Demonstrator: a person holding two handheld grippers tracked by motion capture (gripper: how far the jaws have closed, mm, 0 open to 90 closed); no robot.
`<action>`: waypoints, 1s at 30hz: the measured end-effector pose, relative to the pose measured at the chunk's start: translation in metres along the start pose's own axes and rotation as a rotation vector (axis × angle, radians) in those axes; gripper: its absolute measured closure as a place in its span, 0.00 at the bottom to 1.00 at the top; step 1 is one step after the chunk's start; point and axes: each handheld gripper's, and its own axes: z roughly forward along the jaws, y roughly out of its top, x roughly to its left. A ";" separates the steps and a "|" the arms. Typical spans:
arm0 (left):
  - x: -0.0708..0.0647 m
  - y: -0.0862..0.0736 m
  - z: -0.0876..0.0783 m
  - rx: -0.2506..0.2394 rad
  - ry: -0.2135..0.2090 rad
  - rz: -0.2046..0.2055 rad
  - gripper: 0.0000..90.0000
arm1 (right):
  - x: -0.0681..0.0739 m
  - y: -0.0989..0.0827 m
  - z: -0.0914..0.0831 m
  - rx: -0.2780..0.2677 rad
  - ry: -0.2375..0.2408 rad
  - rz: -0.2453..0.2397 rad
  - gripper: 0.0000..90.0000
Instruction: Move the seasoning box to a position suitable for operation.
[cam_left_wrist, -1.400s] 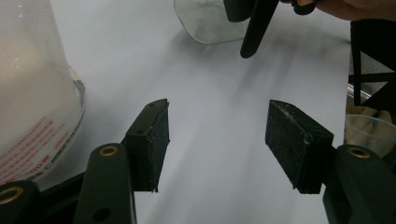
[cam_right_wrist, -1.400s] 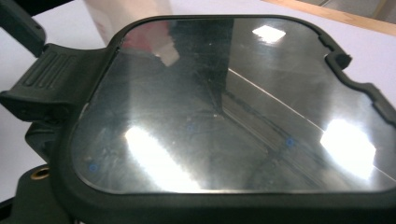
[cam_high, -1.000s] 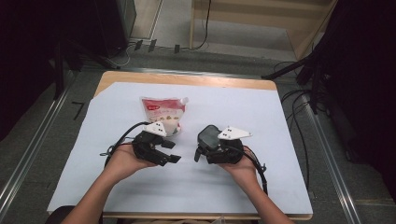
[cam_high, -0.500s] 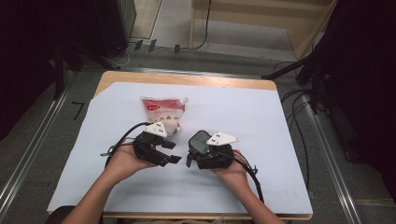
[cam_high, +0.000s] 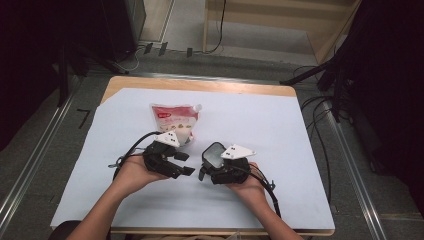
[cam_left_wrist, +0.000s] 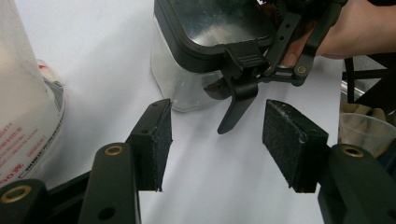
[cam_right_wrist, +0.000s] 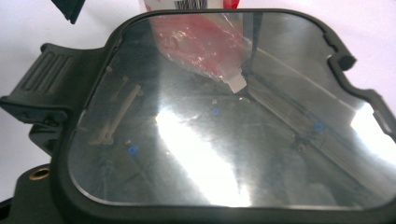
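left gripper (cam_high: 186, 163) seen at 9 o'clock of box, jaws just closed slightly, apart, nothing between rough black pads (cam_left_wrist: 159, 140). right gripper (cam_high: 212, 167) clamped on box (cam_high: 215, 155): clear glossy plastic, rounded corners, black-rimmed lid (cam_right_wrist: 224, 116), ribbed latch tab (cam_right_wrist: 39, 79) hanging loose. soft red-white pouch (cam_high: 175, 120) lying at 11 o'clock of box on white table (cam_high: 280, 130).

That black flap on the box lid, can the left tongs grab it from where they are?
Probably yes. The left tongs are open, the flap hangs just beyond the pads, and nothing sits between them.
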 end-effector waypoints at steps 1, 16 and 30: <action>0.000 0.000 0.000 0.000 0.000 0.000 0.49 | 0.000 0.000 0.000 0.000 0.000 0.000 0.16; 0.001 -0.001 -0.002 -0.028 0.023 0.016 0.47 | -0.006 -0.004 -0.020 0.079 0.045 0.034 0.15; 0.003 0.000 0.005 -0.016 0.005 -0.060 0.75 | -0.010 -0.006 -0.054 0.094 0.091 0.056 0.29</action>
